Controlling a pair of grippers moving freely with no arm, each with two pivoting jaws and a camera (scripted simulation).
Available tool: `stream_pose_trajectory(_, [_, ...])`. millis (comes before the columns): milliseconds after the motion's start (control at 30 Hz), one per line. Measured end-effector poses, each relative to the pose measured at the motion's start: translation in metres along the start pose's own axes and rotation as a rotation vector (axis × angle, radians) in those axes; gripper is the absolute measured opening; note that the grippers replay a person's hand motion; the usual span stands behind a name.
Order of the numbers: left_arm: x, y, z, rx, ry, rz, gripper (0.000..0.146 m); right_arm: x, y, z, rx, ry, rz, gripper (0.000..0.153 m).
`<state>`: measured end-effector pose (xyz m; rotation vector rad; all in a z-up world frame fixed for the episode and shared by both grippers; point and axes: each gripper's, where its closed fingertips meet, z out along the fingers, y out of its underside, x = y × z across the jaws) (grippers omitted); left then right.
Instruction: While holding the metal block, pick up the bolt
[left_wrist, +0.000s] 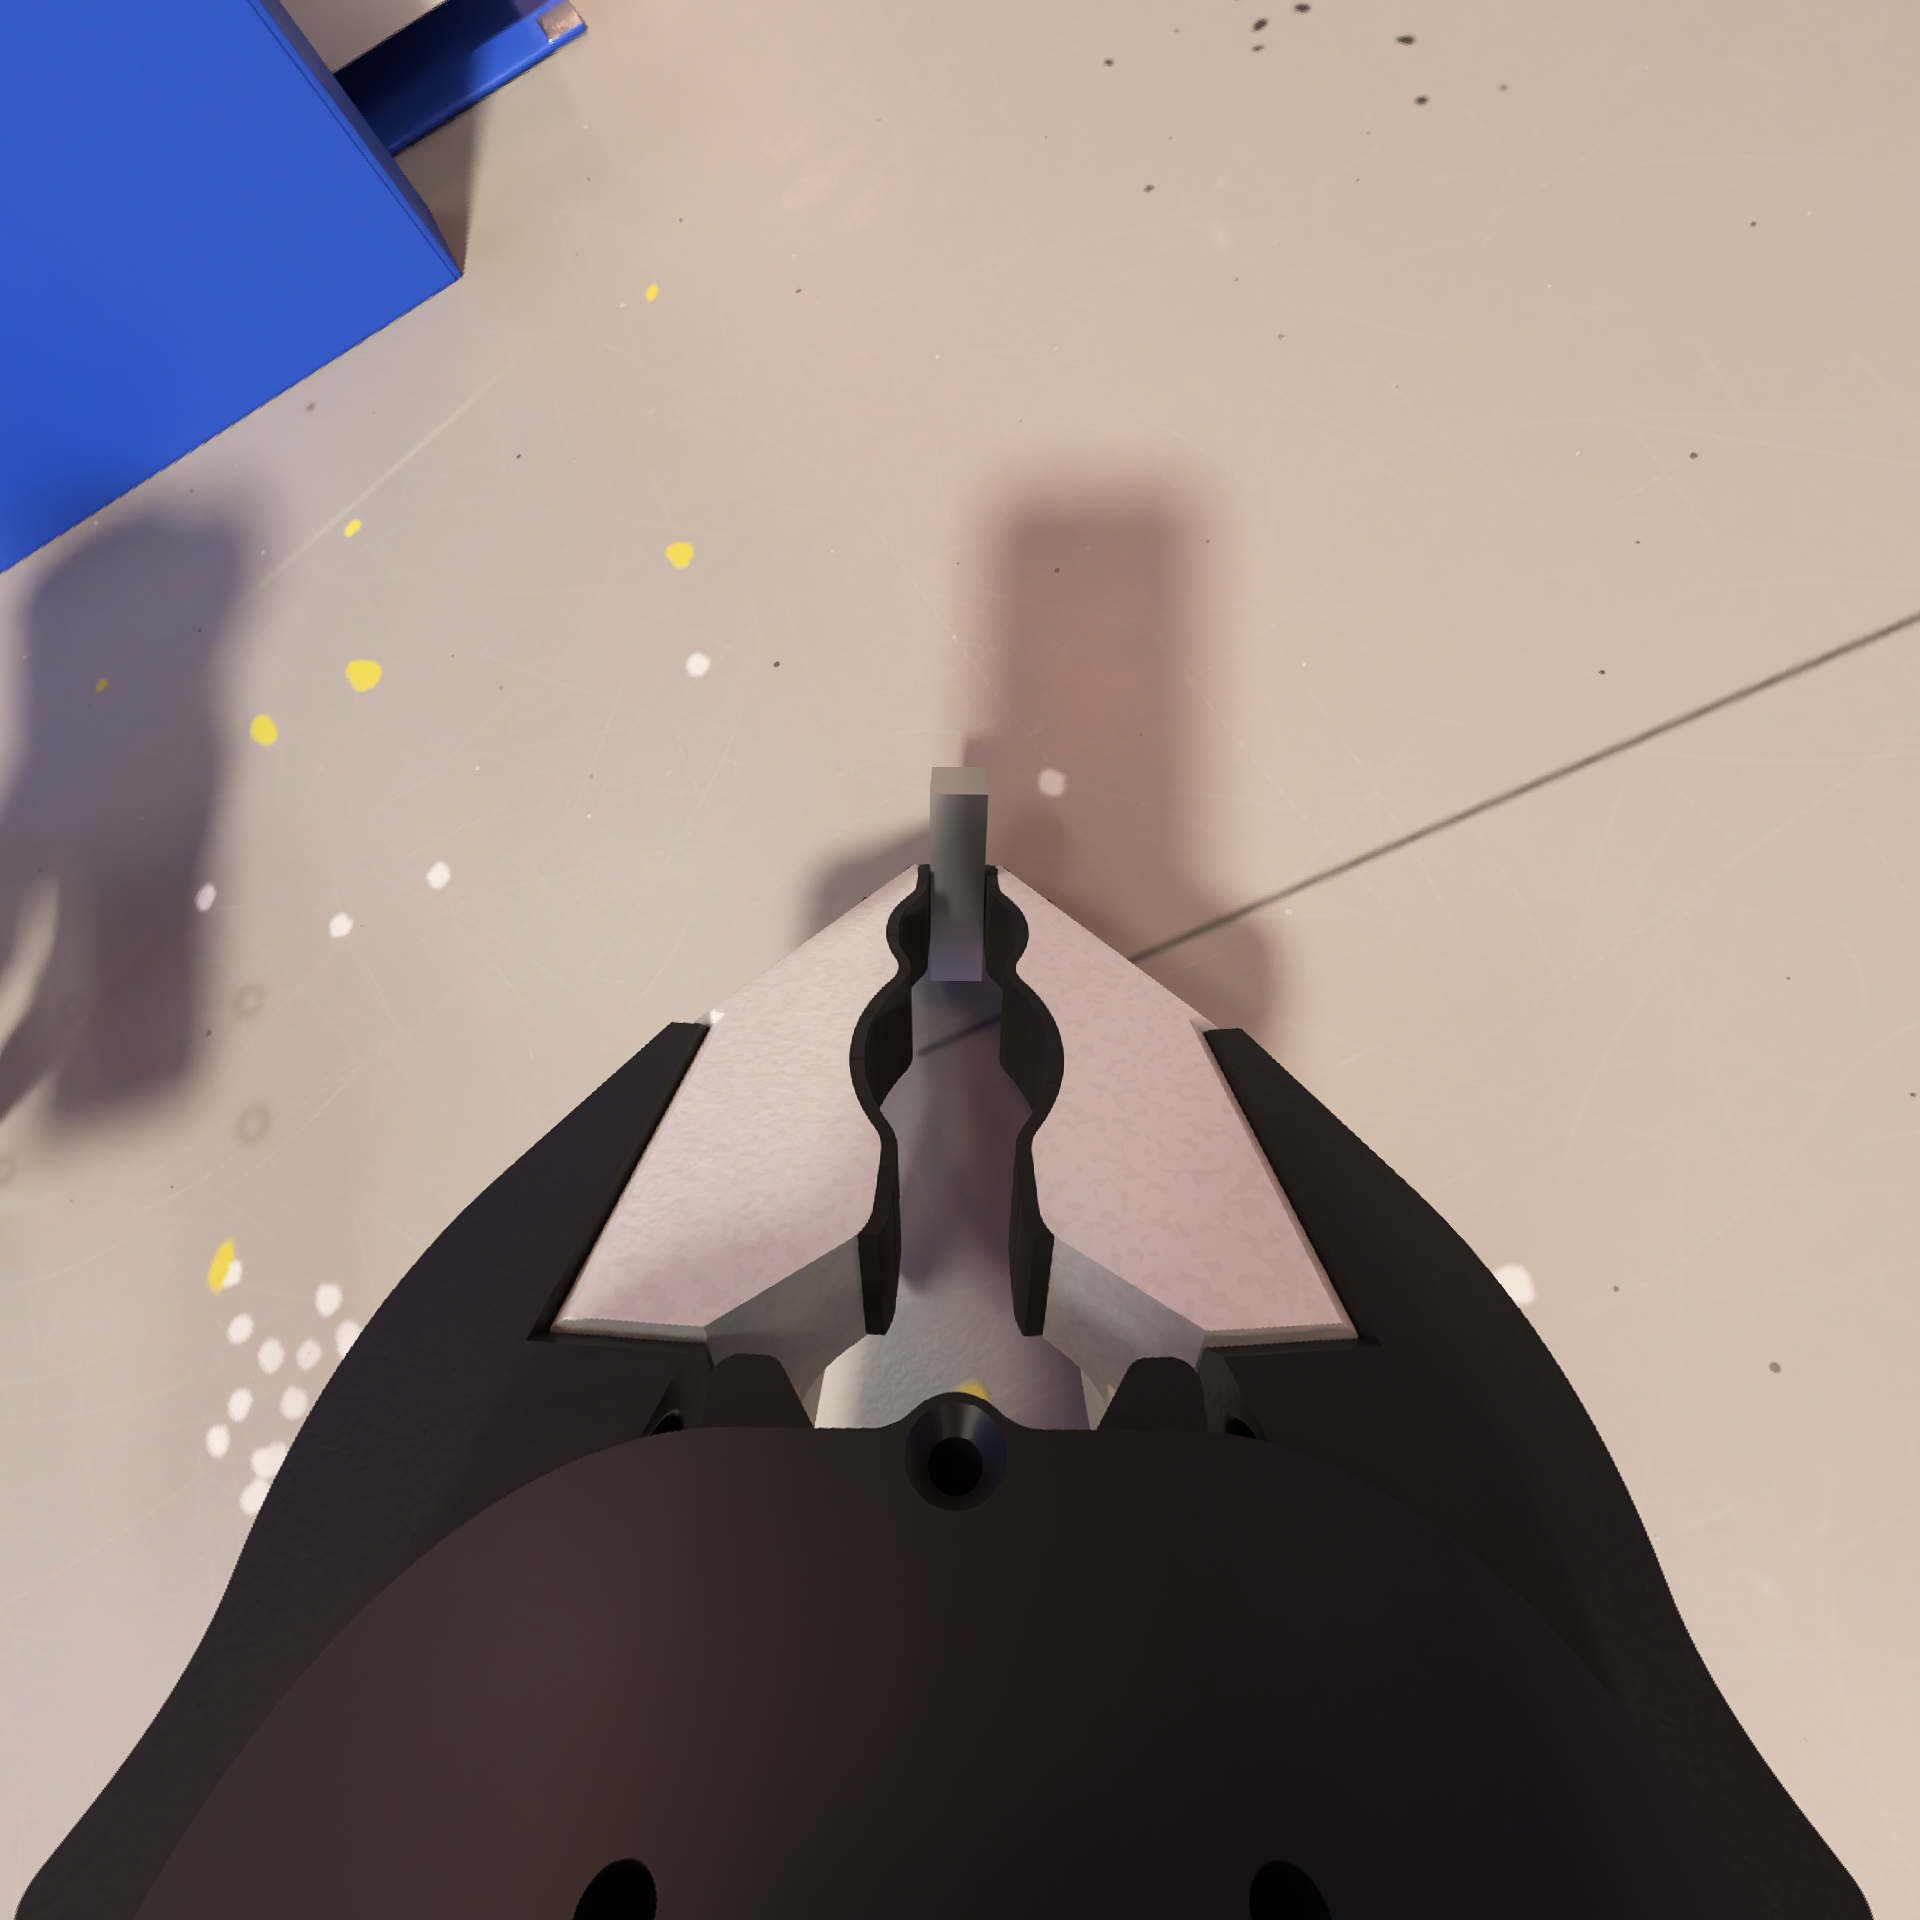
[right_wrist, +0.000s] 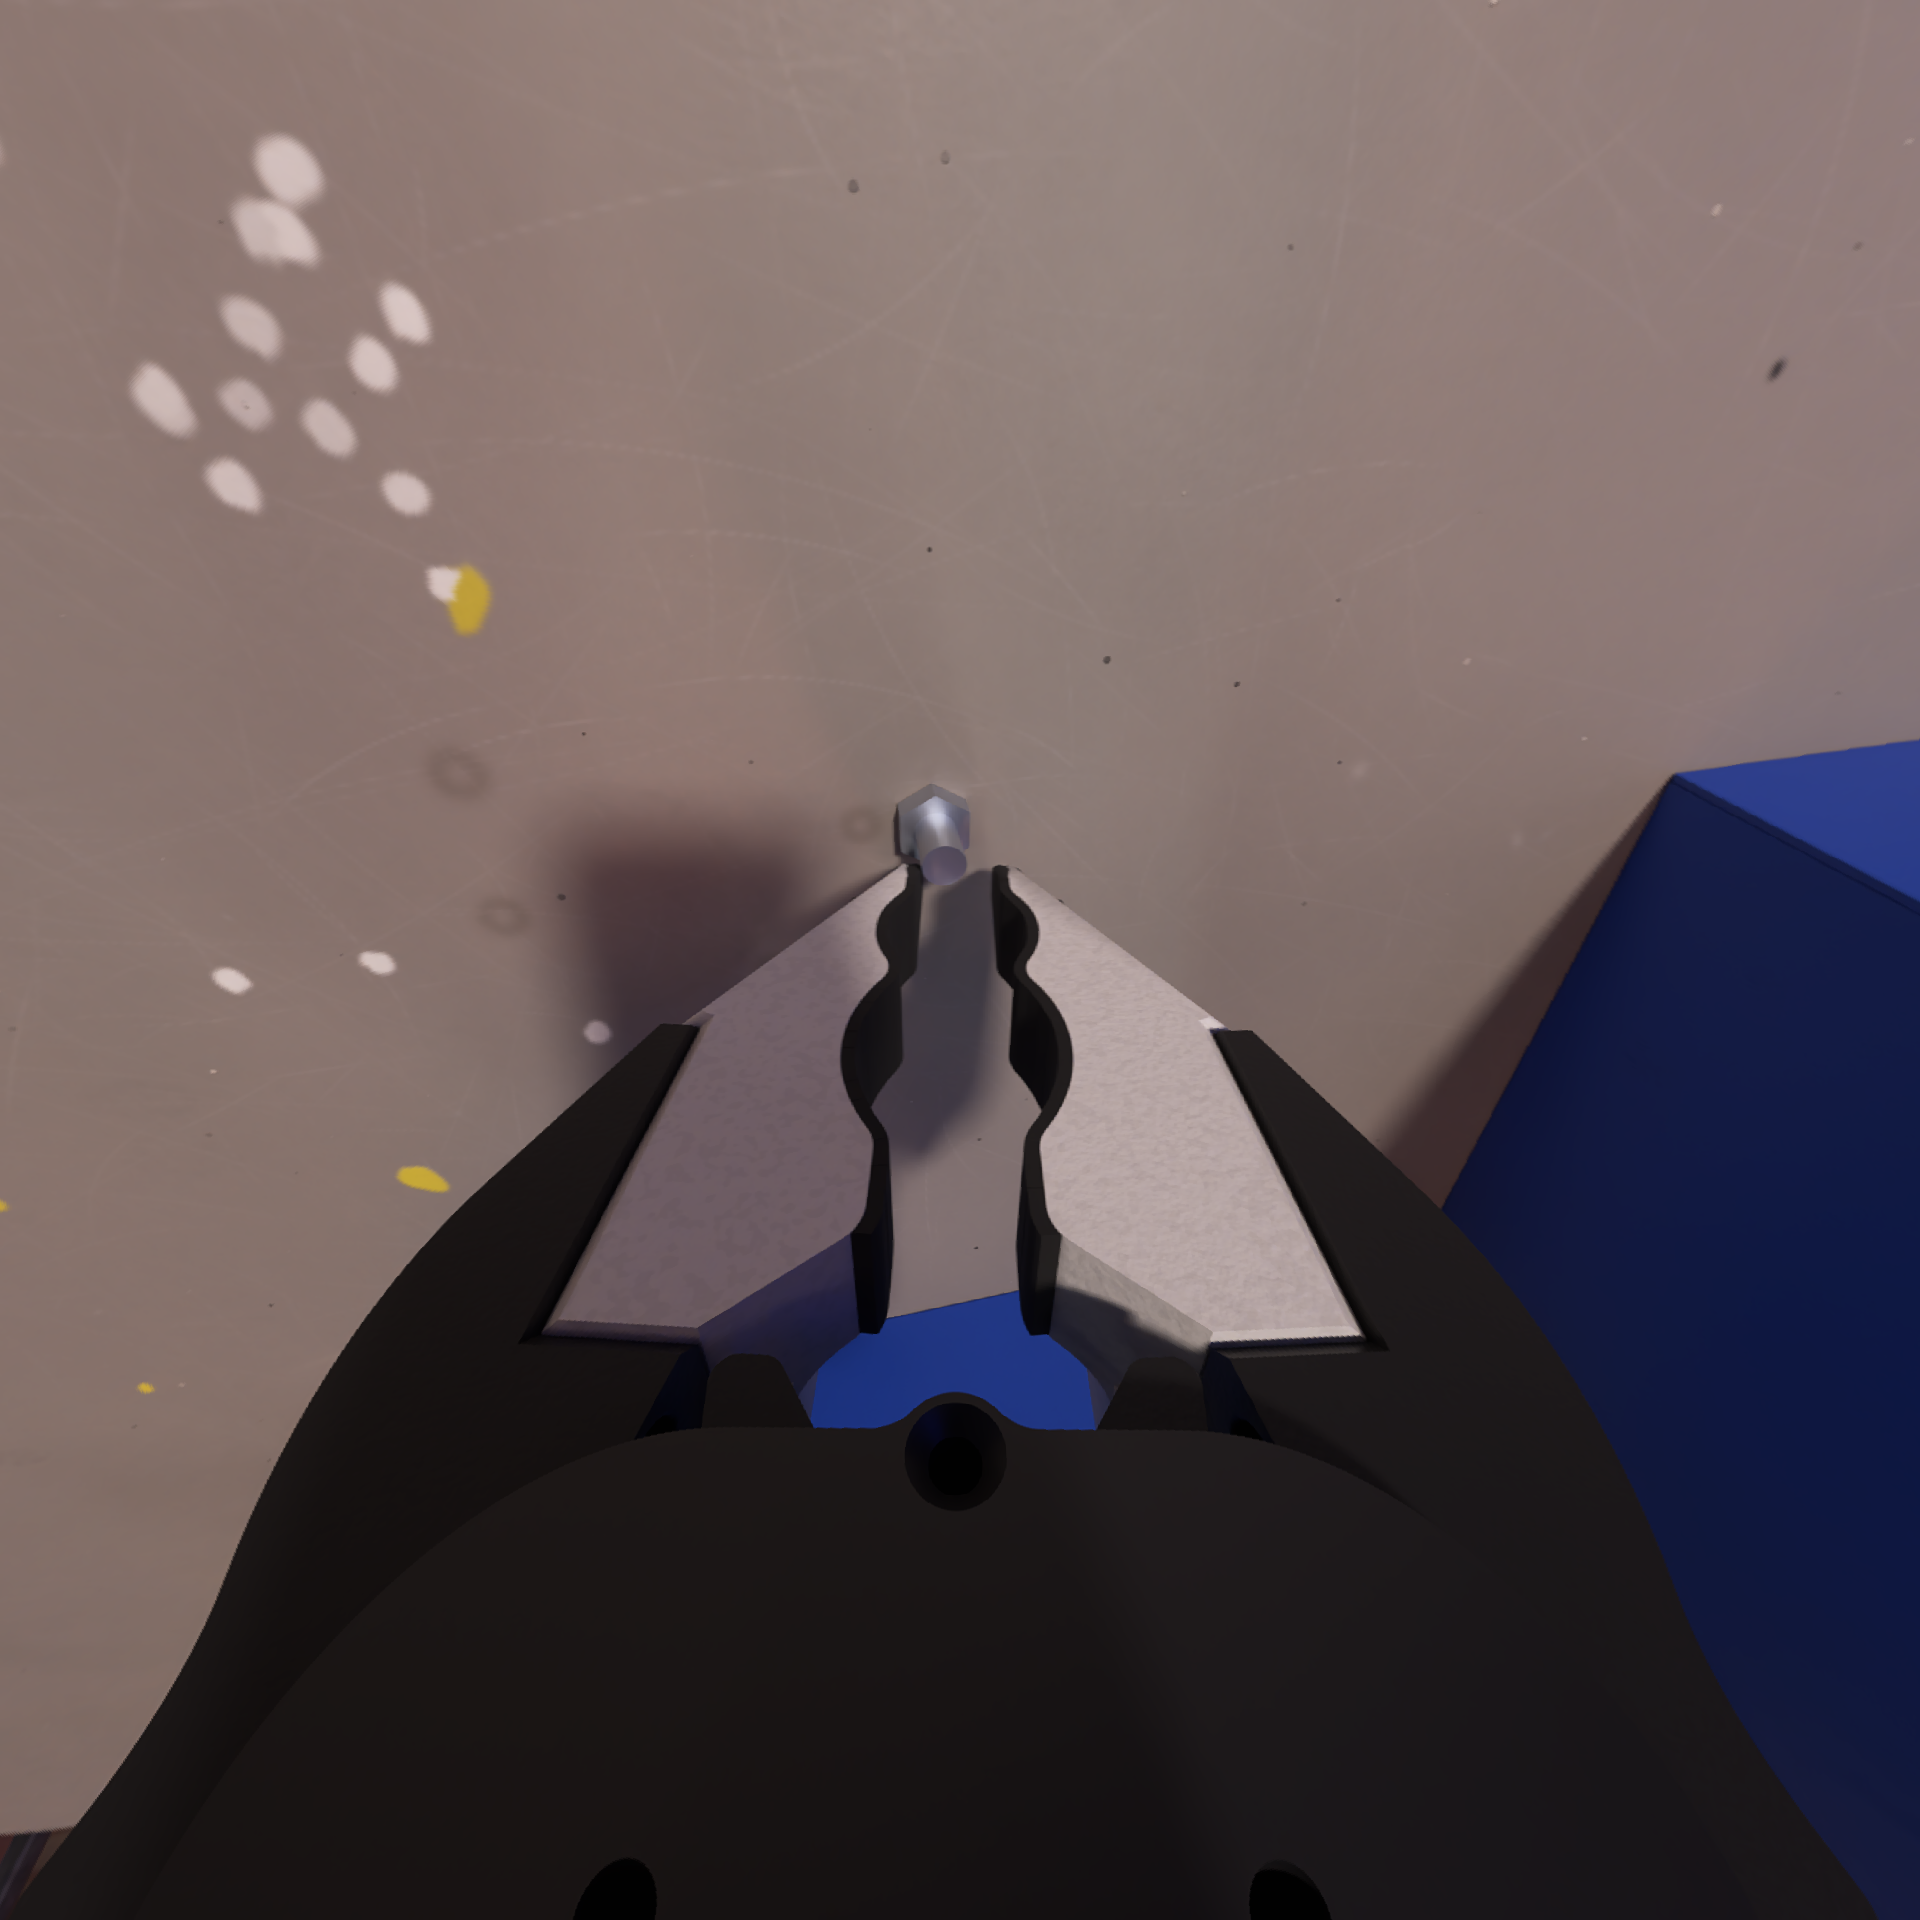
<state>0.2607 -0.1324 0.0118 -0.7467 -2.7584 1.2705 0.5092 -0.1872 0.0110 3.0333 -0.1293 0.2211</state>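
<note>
Gripped tight in the left hand-held gripper (left_wrist: 956, 883), the metal block (left_wrist: 957, 873) is kept up off the desk (left_wrist: 1351, 416); the right hand-held gripper (right_wrist: 954, 878), jaws apart, is lined up at mid-frame to take the bolt (right_wrist: 933, 831).

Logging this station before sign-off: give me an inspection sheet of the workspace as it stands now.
Surface: beige floor, scratched, with white and yellow paint flecks, dark specks and one thin dark line.
Job's things: metal block clamped between the left tongs; bolt lying on the floor just beyond the right tongs' tips, apparently not gripped.
Clutter: nothing seen.
Grippers: left tongs shut on the block; right tongs slightly apart, aimed at the bolt.
Cables: nothing seen.
Surroundings: blue box near both grippers.
</note>
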Motion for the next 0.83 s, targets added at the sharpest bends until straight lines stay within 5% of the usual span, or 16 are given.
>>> stream_pose_trajectory(367, [0.000,0.000,0.000,0.000,0.012,-0.013,0.009,-0.005,0.002,-0.006,0.050,0.036,0.077,0.007])
stream_pose_trajectory(567, [0.000,0.000,0.000,0.000,0.011,-0.012,0.009,-0.014,0.008,-0.041,0.146,0.121,0.189,0.007])
stream_pose_trajectory(833, [-0.011,0.003,-0.001,-0.009,-0.051,-0.014,0.009,-0.101,0.034,-0.090,0.366,0.236,0.498,0.007])
